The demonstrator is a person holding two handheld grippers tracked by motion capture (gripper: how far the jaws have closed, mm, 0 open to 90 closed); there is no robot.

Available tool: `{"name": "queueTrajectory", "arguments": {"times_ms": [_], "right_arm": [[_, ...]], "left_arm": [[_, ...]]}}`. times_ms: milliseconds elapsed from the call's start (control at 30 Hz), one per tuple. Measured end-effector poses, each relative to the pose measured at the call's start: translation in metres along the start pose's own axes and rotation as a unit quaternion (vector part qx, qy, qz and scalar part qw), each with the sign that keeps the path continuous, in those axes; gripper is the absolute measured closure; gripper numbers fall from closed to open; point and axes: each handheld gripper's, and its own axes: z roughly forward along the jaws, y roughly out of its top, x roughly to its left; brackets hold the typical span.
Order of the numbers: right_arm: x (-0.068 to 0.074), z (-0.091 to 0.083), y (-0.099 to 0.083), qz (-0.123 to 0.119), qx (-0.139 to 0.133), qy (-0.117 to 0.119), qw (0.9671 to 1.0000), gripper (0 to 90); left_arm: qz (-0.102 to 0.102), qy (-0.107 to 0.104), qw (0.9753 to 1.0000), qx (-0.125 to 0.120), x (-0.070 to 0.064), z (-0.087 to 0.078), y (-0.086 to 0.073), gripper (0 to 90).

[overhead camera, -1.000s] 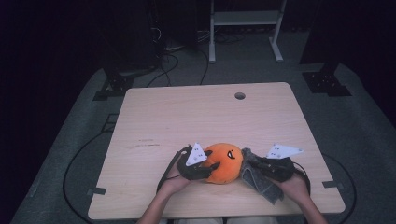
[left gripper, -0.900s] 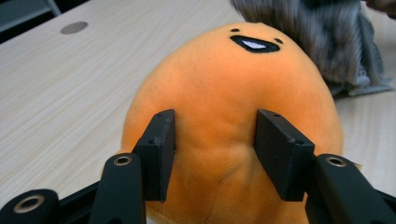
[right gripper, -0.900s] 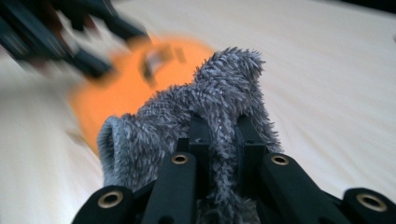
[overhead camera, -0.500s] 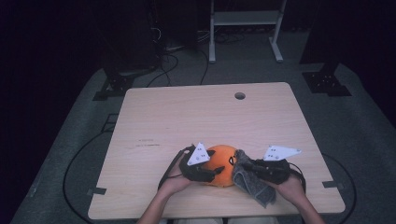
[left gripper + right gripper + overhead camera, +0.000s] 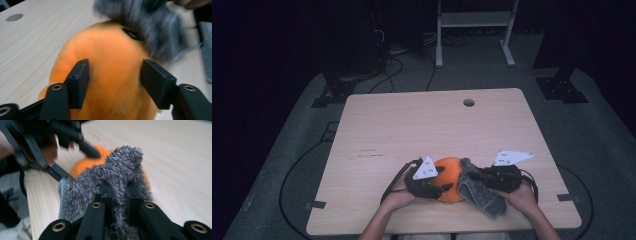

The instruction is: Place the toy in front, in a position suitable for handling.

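while clamped, grey cloth (image 5: 117,177) against orange plush (image 5: 107,75)

You had the round orange plush toy (image 5: 450,175) sitting near the front edge of the light wooden table (image 5: 422,125), about mid-width. Your left gripper (image 5: 439,189) was right up against its left side, grey three-cornered plate on top, and your right gripper (image 5: 476,176) came in from the other side with a fuzzy grey cloth (image 5: 479,192) bunched against the toy and hanging down toward you. Couldn't really tell the jaw state on either from up there. Small round hole (image 5: 469,102) sat near the table's far edge.
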Motion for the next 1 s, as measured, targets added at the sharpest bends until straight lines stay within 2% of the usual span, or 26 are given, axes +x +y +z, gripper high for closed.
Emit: {"name": "queueTrajectory", "arguments": {"times_ms": [67, 100, 167, 200, 267, 333, 367, 400, 433, 467, 500, 533, 567, 633, 667, 700, 733, 767, 800, 833, 867, 900, 933, 1000], "right_arm": [[0.002, 0.003, -0.006, -0.007, 0.014, 0.001, 0.9999, 79.9], [0.002, 0.001, -0.007, -0.012, 0.019, 0.004, 0.9997, 79.9], [0.005, -0.003, -0.011, -0.023, 0.025, 0.006, 0.9994, 79.9], [0.006, -0.004, -0.013, -0.026, 0.027, 0.010, 0.9993, 79.8], [0.006, -0.007, -0.016, -0.035, 0.031, 0.015, 0.9988, 79.8], [0.005, -0.008, -0.017, -0.034, 0.031, 0.022, 0.9987, 79.5], [0.003, -0.007, -0.019, -0.034, 0.028, 0.025, 0.9987, 79.5], [0.003, -0.008, -0.019, -0.033, 0.029, 0.025, 0.9987, 79.5], [0.002, -0.009, -0.020, -0.030, 0.030, 0.021, 0.9989, 79.6], [0.001, -0.010, -0.020, -0.030, 0.032, 0.017, 0.9989, 79.8], [0.000, -0.012, -0.020, -0.030, 0.030, 0.014, 0.9990, 79.9], [0.000, -0.013, -0.019, -0.027, 0.029, 0.015, 0.9991, 80.0], [-0.001, -0.017, -0.017, -0.029, 0.018, 0.008, 0.9994, 80.0], [-0.002, -0.023, -0.012, -0.023, -0.009, 0.001, 0.9997, 80.1], [-0.003, -0.025, -0.009, -0.018, -0.025, -0.005, 0.9995, 80.0], [-0.005, -0.026, -0.006, -0.012, -0.045, -0.017, 0.9988, 80.1], [-0.006, -0.025, -0.005, -0.009, -0.049, -0.023, 0.9985, 80.1], [-0.008, -0.019, -0.004, -0.004, -0.046, -0.030, 0.9985, 80.0], [-0.009, -0.015, -0.005, -0.002, -0.037, -0.029, 0.9989, 80.0], [-0.007, -0.007, -0.007, -0.005, -0.021, -0.026, 0.9994, 80.0], [-0.003, -0.002, -0.008, -0.014, -0.016, -0.022, 0.9995, 80.0], [0.001, 0.001, -0.008, -0.023, -0.013, -0.014, 0.9995, 80.0], [0.006, 0.002, -0.007, -0.035, -0.012, -0.010, 0.9993, 80.0], [0.014, 0.004, -0.005, -0.051, -0.009, -0.012, 0.9986, 79.9]], "left_arm": [[-0.018, -0.017, 0.9994, -0.025, 0.004, -0.009, 0.005, 30.4], [-0.029, -0.010, 0.9990, -0.033, 0.006, -0.012, 0.007, 24.9], [-0.042, 0.016, 0.9987, -0.024, 0.010, -0.013, 0.009, 17.5], [-0.056, 0.028, 0.9980, -0.013, 0.014, -0.011, 0.008, 14.4], [-0.083, 0.038, 0.9958, 0.008, 0.018, -0.004, 0.003, 10.4], [-0.105, 0.027, 0.9940, 0.019, 0.018, 0.005, -0.001, 7.9], [-0.109, 0.025, 0.9935, 0.022, 0.018, 0.007, -0.002, 8.7], [-0.109, 0.005, 0.9939, 0.015, 0.017, 0.008, -0.002, 12.9], [-0.103, 0.003, 0.9947, 0.006, 0.014, 0.008, -0.002, 24.9], [-0.086, 0.012, 0.9962, 0.006, 0.011, 0.008, -0.001, 29.0], [-0.071, 0.016, 0.9973, 0.000, 0.008, 0.008, 0.000, 38.8], [-0.039, 0.033, 0.9986, -0.014, 0.004, 0.005, 0.002, 42.3], [-0.021, 0.041, 0.9984, -0.031, 0.002, 0.003, 0.003, 45.7], [0.017, 0.064, 0.9964, -0.053, -0.002, 0.001, 0.006, 48.3], [0.054, 0.090, 0.9925, -0.063, -0.007, 0.001, 0.008, 48.3], [0.068, 0.096, 0.9910, -0.063, -0.008, 0.002, 0.008, 48.0], [0.069, 0.089, 0.9919, -0.057, -0.008, 0.003, 0.007, 47.3], [0.062, 0.081, 0.9933, -0.054, -0.007, 0.003, 0.006, 45.0], [0.047, 0.078, 0.9944, -0.055, -0.004, 0.001, 0.005, 40.7], [0.025, 0.072, 0.9958, -0.052, 0.000, 0.000, 0.006, 32.8], [-0.007, 0.060, 0.9970, -0.049, 0.004, -0.001, 0.006, 26.3], [-0.031, 0.055, 0.9971, -0.043, 0.008, -0.001, 0.006, 18.8], [-0.038, 0.057, 0.9971, -0.034, 0.009, 0.000, 0.005, 16.7], [-0.036, 0.050, 0.9980, -0.017, 0.010, 0.002, 0.002, 18.3]]}}
